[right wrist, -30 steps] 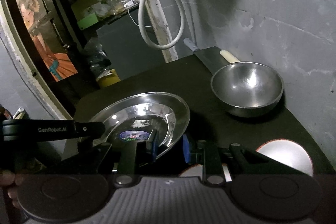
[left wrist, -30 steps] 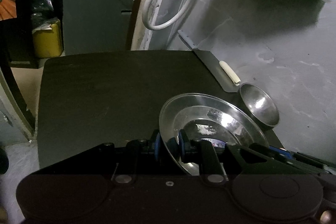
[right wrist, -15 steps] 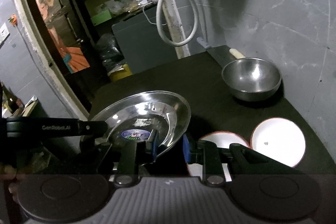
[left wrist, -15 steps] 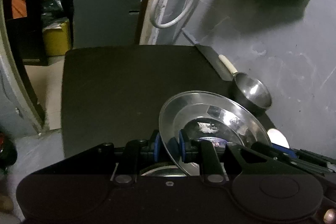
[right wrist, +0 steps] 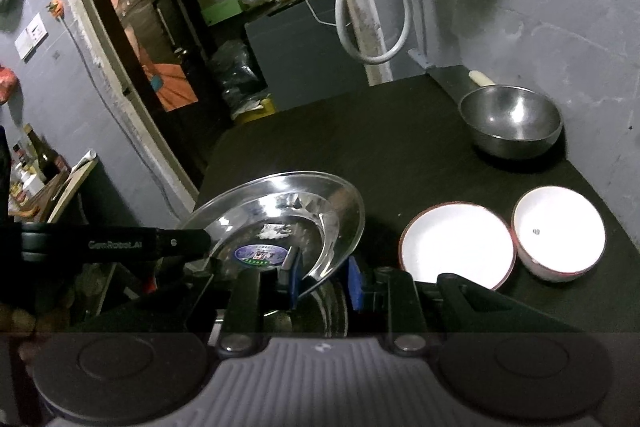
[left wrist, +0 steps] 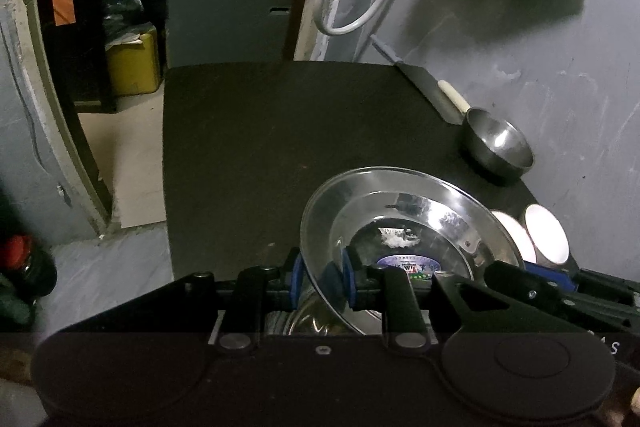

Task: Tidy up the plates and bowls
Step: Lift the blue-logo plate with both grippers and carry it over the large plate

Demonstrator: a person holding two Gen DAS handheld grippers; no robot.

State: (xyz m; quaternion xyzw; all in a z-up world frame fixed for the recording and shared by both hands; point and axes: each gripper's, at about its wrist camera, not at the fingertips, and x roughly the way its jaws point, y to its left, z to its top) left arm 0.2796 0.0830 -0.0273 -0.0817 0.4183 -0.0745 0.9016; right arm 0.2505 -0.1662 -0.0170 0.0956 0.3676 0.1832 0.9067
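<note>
Steel plate point(left wrist: 408, 223) is held tilted above the dark table point(left wrist: 280, 131), gripped from two sides – its rim runs between the blue pads of both tools. Left gripper point(left wrist: 322, 281) has the plate's near-left rim between its fingers point(left wrist: 297, 277); the jaws are narrow and opening slightly, rim between them, pads look on it. Right gripper point(right wrist: 322, 283) is clamped narrow on the opposite rim of the steel plate point(right wrist: 280, 219), blue sticker visible in the plate's centre. In the right wrist view the left tool's black arm reaches in from the left edge to the plate.

More stacked metal dishes point(right wrist: 328, 311) sit right under the plate (partly hidden, count unclear). To the right on the table – a white plate point(right wrist: 456, 247) with a red rim, touching or just beside a white bowl point(right wrist: 560, 235). Further back by the grey wall point(right wrist: 560, 27) stands a steel bowl point(right wrist: 510, 121), upright, with a cream-handled utensil point(right wrist: 482, 78) behind it. A white hose point(right wrist: 360, 7) loops on the wall beyond the table's far edge.
</note>
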